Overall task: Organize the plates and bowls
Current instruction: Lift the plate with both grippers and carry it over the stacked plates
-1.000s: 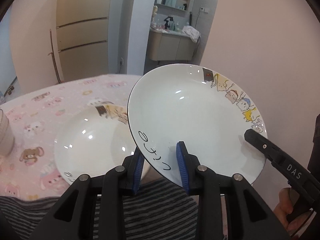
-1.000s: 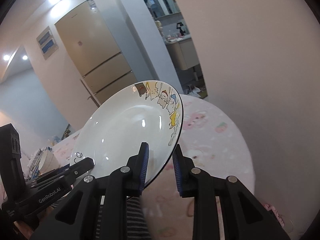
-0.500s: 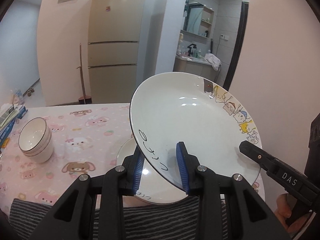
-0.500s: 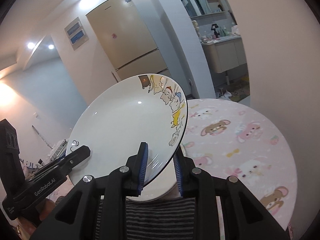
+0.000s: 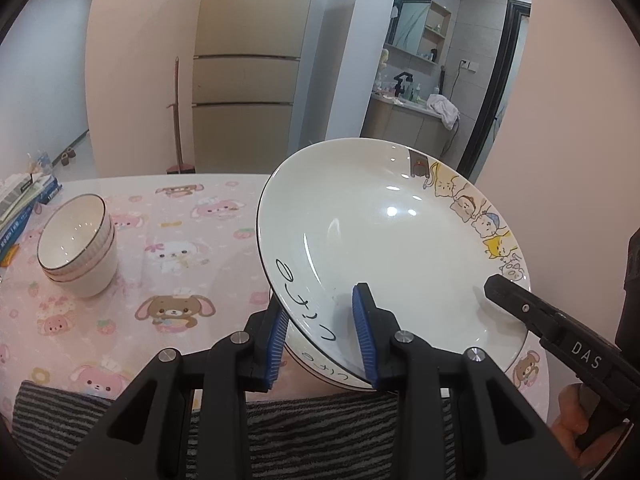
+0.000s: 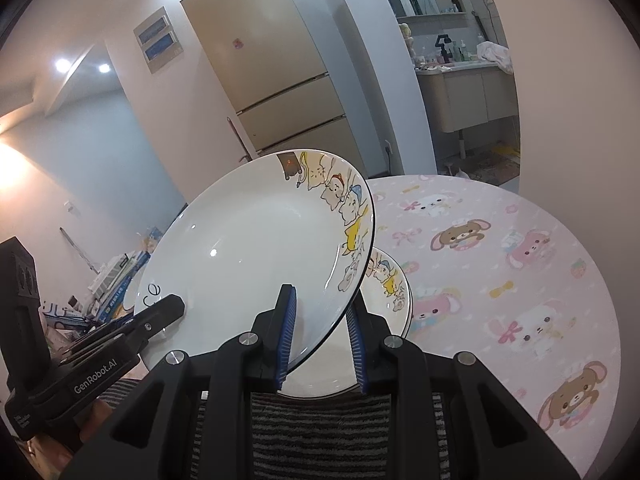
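Note:
A white plate with cartoon animals on its rim (image 5: 384, 240) is held tilted above the table by both grippers. My left gripper (image 5: 320, 336) is shut on its near left rim. My right gripper (image 6: 320, 332) is shut on its right rim (image 6: 256, 256) and shows in the left wrist view as a black finger (image 5: 520, 300). Under it, a second matching plate (image 6: 384, 296) lies on the table, partly hidden; its edge shows in the left wrist view (image 5: 320, 364). A stack of white bowls (image 5: 78, 244) stands on the left of the table.
The round table has a pink cartoon tablecloth (image 6: 500, 256). A grey striped mat (image 5: 312, 432) lies at the near edge. Books (image 5: 24, 208) lie at the far left. A wall (image 6: 560, 80) stands close on the right.
Both grippers have lifted the held plate higher and levelled the view; the bowls and more of the table now show, and the lower plate is mostly hidden under the held one.

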Demonstrator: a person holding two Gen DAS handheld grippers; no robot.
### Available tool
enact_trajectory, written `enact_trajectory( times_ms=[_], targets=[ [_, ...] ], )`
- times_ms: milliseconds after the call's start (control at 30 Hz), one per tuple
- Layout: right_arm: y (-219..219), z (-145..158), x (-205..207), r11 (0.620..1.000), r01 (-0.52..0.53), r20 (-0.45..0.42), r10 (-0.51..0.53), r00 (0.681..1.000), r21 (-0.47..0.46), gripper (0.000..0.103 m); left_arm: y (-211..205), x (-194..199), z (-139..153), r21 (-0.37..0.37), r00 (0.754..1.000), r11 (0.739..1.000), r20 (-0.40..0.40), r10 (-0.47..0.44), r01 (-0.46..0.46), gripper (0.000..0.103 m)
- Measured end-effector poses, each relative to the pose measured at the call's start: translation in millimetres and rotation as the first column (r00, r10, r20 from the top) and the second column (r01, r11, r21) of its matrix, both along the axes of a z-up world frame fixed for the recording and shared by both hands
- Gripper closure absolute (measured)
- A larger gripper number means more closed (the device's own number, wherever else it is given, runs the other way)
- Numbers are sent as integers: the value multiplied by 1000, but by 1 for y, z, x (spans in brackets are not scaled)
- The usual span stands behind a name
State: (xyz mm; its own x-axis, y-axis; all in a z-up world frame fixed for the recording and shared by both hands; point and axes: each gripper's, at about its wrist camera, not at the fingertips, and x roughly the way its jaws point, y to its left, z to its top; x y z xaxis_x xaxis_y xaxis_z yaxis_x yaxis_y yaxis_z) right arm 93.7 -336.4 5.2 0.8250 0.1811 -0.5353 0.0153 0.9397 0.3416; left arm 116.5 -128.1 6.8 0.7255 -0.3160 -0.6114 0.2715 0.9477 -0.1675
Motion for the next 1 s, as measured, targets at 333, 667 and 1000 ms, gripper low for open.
enact_trajectory(
  times_ms=[333,667,1000],
  targets=[
    [-7,-32,13,1000,-4,-85,6,996,24,74,-5,16,-36,19,992,1000,-127,-14,17,72],
    [-10,-52,17,1000,16,-135,-13,991,16,74,-14,19,-53,61,982,998,-187,-21,33,72],
    [-12,-66,19,1000,21,-178,-17,984,22,74,-18,21,-64,85,970,995,-241,-25,46,72]
  ],
)
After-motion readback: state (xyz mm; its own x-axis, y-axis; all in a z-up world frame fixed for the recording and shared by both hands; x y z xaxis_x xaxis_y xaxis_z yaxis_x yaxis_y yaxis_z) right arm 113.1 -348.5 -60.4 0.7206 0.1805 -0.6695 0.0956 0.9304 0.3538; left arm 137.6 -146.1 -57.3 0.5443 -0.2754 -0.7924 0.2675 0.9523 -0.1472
